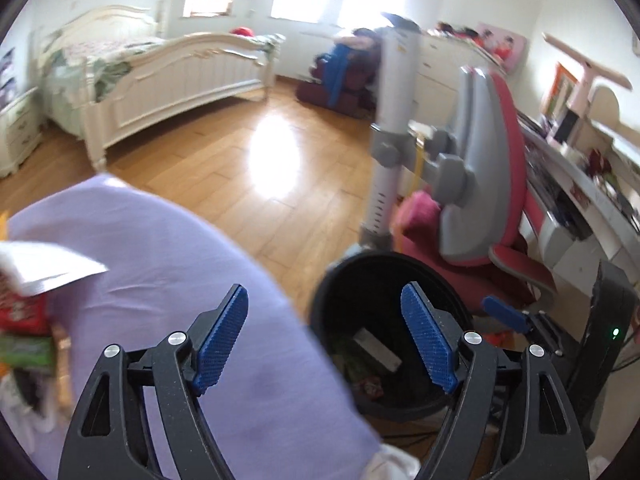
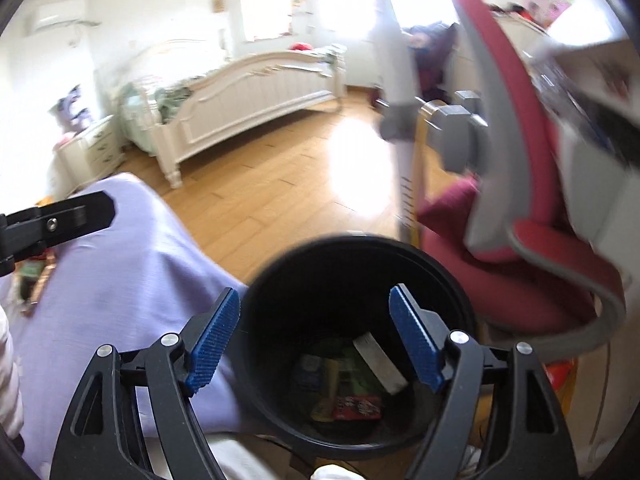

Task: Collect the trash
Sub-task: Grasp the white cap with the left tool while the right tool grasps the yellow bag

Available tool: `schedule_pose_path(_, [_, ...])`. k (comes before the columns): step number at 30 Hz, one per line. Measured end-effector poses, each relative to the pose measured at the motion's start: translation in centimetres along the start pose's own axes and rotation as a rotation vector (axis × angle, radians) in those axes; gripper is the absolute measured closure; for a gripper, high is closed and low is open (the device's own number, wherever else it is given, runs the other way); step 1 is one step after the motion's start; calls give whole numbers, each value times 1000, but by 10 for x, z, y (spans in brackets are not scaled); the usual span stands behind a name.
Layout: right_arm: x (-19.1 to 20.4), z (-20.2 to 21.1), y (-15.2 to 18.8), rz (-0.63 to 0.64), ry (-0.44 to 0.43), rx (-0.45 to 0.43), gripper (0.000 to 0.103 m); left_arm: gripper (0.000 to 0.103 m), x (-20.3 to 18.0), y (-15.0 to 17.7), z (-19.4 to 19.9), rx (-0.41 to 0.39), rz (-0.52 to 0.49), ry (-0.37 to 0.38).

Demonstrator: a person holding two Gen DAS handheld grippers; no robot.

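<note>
Wrappers [image 2: 352, 396] already lie at the bottom of the black bin [image 2: 280, 280], which stands on the wooden floor [image 1: 224, 152] just beside the counter [image 1: 160, 280] with its lilac cloth and in front of a red chair [image 1: 508, 184]. More of the trash, a heap of crinkly snack packets [image 1: 28, 316] in red, green and white, sits at the counter's far left edge in the left wrist view. Such packets look light, thin and limp, likely slick on their printed faces; they should crumple under a pinch, so a flat corner or a folded edge seems the best place to take hold, with little force needed and some risk of one sliding free. Both tools are empty. The left claw [image 1: 326, 340] stands wide apart, its blue ribbed pads [image 1: 222, 340] touching nothing, one over the cloth and the other over the bin's mouth. The right claw [image 2: 314, 340] is likewise spread wide with nothing between its pads, hanging above the bin's opening. Judging by this, the next pickup lies back at the heap on the left.
</note>
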State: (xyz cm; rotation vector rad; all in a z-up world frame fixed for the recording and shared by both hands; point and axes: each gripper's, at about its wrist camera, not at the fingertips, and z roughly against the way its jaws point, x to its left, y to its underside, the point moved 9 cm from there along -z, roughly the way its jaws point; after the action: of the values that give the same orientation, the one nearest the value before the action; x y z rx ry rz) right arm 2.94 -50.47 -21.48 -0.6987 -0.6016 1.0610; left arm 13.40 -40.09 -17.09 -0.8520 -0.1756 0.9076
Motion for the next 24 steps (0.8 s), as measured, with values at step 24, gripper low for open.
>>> schedule_pose_path(24, [416,-76,-109,359,-587,307,27,50,336,147,184,138,274,-587])
